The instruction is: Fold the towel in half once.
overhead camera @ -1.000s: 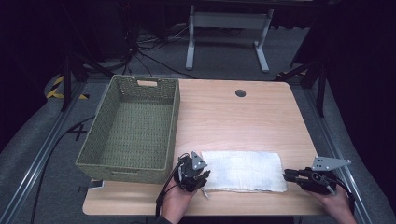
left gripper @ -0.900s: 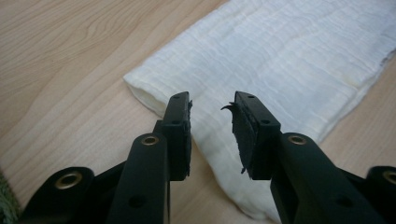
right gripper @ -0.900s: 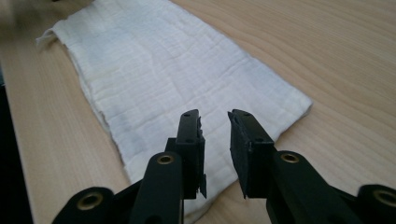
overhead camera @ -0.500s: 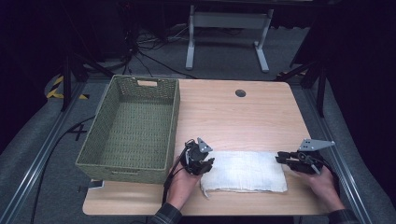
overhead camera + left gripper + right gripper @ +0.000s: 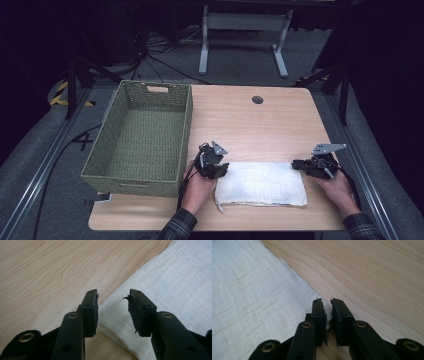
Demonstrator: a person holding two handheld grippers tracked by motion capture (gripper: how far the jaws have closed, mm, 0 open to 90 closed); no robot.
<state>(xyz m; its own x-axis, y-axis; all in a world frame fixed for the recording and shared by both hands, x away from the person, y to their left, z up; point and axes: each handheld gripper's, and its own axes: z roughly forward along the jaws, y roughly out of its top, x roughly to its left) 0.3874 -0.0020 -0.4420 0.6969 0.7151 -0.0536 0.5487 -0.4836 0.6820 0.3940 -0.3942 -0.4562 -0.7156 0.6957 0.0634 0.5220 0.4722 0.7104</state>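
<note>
A folded white cloth (image 5: 262,184) lies flat near the table's front edge. My left gripper (image 5: 222,170) sits at the cloth's far left corner. Its jaws have just been opening and stand apart, with the cloth (image 5: 175,277) corner between them untouched by the pads (image 5: 93,312); left gripper (image 5: 113,293). My right gripper (image 5: 296,164) is at the far right corner. Its jaws have just been closing, and in the right gripper view the gripper (image 5: 327,301) pinches the cloth (image 5: 249,290) corner in a narrow gap.
A green woven basket (image 5: 140,172) stands empty on the left half of the wooden table (image 5: 250,120), close beside the left hand. A round cable hole (image 5: 257,99) sits near the far edge. A metal stand (image 5: 240,25) rises behind the table.
Both hands have moved away from the front edge to the cloth's far corners, the right one also leftward onto the cloth. The right jaws have narrowed onto the corner.
</note>
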